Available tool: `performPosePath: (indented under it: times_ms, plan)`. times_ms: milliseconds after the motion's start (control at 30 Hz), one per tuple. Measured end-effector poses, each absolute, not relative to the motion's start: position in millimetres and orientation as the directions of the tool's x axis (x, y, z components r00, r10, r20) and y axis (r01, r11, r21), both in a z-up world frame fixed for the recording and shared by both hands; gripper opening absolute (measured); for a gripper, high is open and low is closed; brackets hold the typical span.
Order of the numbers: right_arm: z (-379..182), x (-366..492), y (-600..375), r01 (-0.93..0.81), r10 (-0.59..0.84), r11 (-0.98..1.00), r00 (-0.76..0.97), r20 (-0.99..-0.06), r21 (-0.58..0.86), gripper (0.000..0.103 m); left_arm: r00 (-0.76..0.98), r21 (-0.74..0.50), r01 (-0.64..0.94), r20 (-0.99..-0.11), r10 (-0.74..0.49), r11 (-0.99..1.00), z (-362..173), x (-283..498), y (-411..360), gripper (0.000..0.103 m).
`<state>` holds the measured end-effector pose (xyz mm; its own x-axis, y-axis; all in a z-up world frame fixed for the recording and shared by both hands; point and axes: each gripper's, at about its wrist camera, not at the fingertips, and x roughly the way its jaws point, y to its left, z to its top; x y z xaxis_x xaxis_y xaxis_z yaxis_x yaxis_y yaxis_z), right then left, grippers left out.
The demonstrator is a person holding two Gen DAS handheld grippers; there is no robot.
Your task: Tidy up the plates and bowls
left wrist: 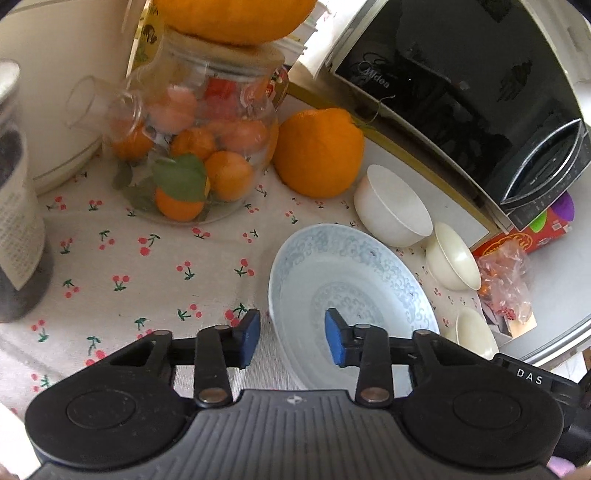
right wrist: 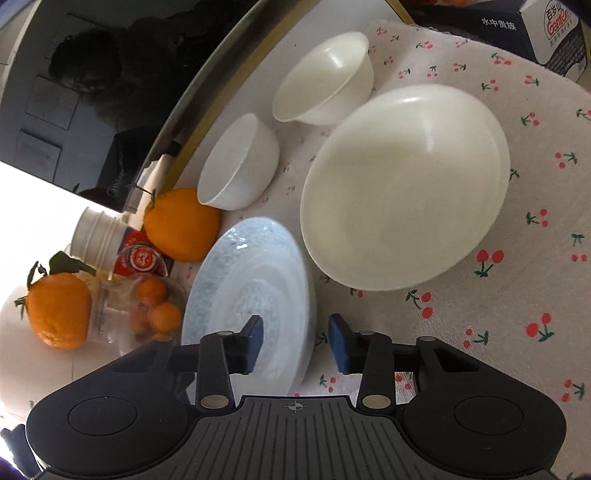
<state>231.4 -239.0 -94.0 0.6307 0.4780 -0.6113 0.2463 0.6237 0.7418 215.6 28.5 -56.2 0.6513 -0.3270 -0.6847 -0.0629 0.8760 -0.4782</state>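
Plate: blue-patterned plate (left wrist: 351,291) on the cherry-print counter (left wrist: 147,266), white bowl (left wrist: 393,206) at its 1 o'clock.
Left hand-held gripper (left wrist: 291,339): narrowed, straddling the plate's rim; contact unclear.
Right hand-held gripper (right wrist: 295,341): narrowed, straddling the opposite rim; contact unclear.
Writing: "Midea" on the black appliance (left wrist: 461,99); "Ganten" on a box (right wrist: 554,29).

Cherry-print tablecloth (left wrist: 147,266) beneath a black microwave (left wrist: 461,92), bright daylight
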Motion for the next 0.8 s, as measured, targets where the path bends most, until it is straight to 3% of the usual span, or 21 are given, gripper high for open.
performPosePath:
  times_ms: [233, 300, 800]
  plan:
    - [-101, 234, -241, 0.253, 0.473, 0.600, 0.652, -0.592, 0.759, 0.023, 0.654, -0.487, -0.084, -0.685, -0.321, 0.869, -68, 221, 32, 0.015]
    - [-104, 235, -243, 0.259, 0.472, 0.593, 0.656, -0.589, 0.763, 0.018, 0.655, -0.497, -0.089, -0.683, -0.325, 0.863, -70, 221, 34, 0.015]
    - [-98, 234, -240, 0.229, 0.459, 0.632, 0.660, -0.595, 0.741, 0.015, 0.671, -0.467, -0.041, -0.667, -0.322, 0.883, -64, 215, 33, 0.010]
